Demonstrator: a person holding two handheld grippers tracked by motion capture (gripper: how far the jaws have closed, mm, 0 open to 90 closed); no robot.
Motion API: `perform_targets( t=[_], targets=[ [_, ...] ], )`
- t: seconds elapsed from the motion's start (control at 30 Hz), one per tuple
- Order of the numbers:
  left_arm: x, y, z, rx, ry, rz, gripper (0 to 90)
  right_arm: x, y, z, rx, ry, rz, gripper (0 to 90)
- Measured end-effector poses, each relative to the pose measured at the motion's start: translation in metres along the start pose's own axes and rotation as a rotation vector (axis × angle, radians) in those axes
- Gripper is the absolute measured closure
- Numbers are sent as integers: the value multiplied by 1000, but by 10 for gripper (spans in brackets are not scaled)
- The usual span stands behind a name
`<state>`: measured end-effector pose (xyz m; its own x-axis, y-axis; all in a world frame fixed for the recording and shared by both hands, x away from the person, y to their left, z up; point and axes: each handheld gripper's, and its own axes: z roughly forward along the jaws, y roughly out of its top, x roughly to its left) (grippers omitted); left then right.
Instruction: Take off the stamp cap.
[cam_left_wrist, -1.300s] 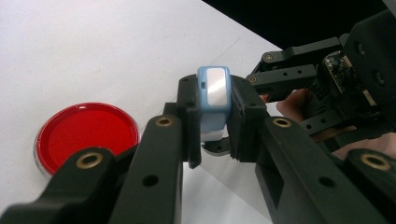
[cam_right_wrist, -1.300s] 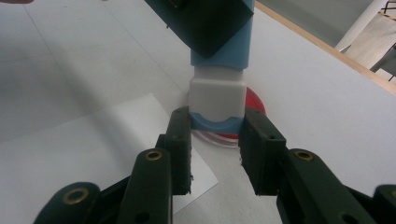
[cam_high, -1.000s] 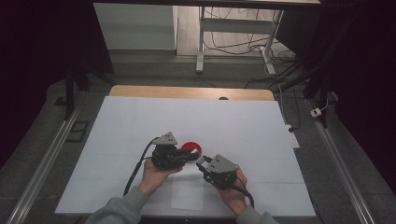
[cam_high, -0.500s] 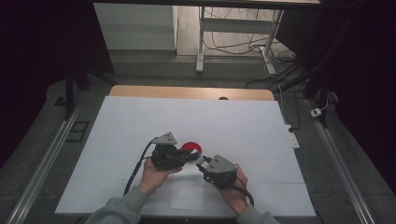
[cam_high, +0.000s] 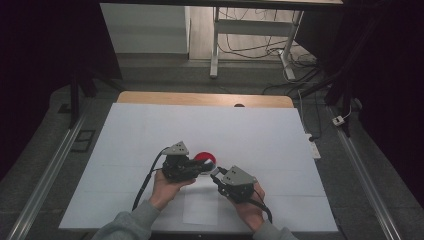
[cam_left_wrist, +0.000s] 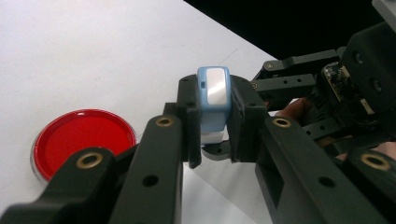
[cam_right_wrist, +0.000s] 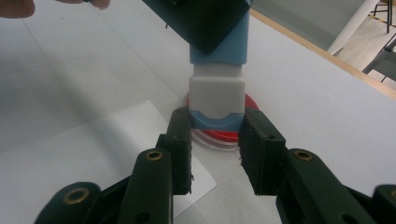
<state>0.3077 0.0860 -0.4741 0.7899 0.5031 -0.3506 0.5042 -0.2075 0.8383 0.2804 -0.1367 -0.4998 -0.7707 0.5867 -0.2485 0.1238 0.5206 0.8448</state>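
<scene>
Blue-and-white stick (cam_left_wrist: 213, 100) clamped at its blue end in left tongs (cam_left_wrist: 212, 123), held above table (cam_high: 150, 130) near red dish (cam_left_wrist: 81, 140), long axis running toward right tongs (cam_right_wrist: 215, 135), those closed around its far blue-rimmed cap.

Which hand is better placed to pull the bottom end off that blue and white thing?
Right, probably. The right tool closes on the lower blue end of the blue and white item, while the left tool clamps its upper body, steadying it.
</scene>
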Motion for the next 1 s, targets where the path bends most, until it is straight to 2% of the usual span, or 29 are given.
perform_targets(
  t=[0.23, 0.33, 0.43, 0.7, 1.0],
  targets=[
    [3, 0, -1, 13, -19, -11, 762, 0, 2, -1, 24, 1, -52, 655],
    [2, 0, 0, 8, -14, -10, 762, 0, 2, -1, 28, -2, -65, 655],
    [1, 0, 0, 6, -11, -10, 762, 0, 2, -1, 27, -1, -61, 655],
    [0, 0, 0, -14, -4, -13, 762, -2, 0, -2, -4, 8, -7, 655],
    [1, -1, 1, 2, -11, -17, 762, -2, 0, -1, 19, 10, -48, 656]
  ],
)
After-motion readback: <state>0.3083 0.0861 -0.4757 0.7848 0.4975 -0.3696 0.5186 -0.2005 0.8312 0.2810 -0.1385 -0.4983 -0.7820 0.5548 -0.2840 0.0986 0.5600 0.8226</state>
